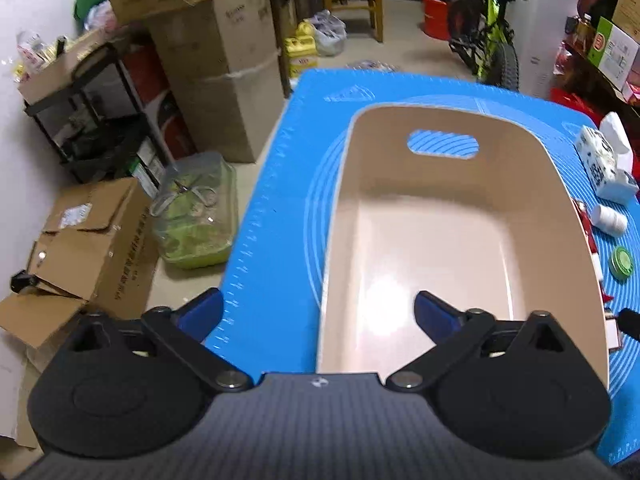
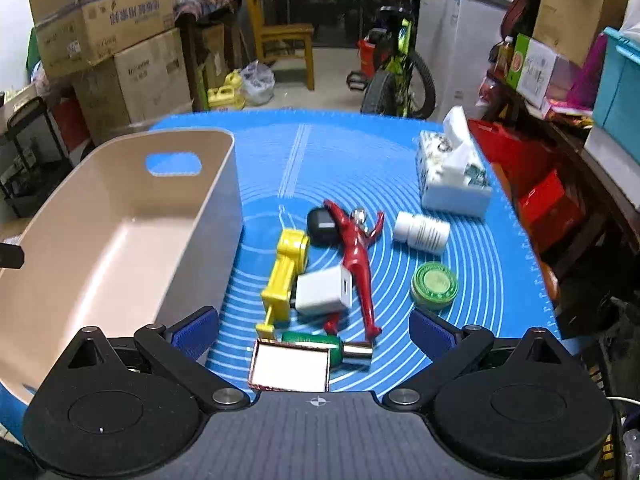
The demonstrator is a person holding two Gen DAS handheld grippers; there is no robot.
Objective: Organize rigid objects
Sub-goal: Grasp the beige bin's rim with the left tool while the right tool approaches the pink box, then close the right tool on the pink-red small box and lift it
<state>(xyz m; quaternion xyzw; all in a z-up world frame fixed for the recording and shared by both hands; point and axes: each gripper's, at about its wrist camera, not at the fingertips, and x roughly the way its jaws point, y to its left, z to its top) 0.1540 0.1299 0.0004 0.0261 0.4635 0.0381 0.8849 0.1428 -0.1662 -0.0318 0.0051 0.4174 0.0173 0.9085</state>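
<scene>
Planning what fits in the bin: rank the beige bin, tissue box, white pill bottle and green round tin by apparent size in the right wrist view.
1. beige bin, by far the largest.
2. tissue box.
3. and 4. white pill bottle and green round tin look alike; not ranked.

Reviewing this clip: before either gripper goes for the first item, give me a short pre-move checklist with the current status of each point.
1. Beige bin has nothing inside and can receive items: ok.
2. Left gripper open, nothing between its fingers: ok.
3. Right gripper open, nothing held: ok.
4. Items within the right gripper's view on the blue mat: ok; red figure, yellow toy, white charger, green tin and white bottle all lie beside the bin.
5. Clean single-item grasp: not ok for the centre cluster; the charger lies against the yellow toy and red figure. The green tin stands apart.
6. Small box nearest the gripper, contents: cannot tell.
</scene>
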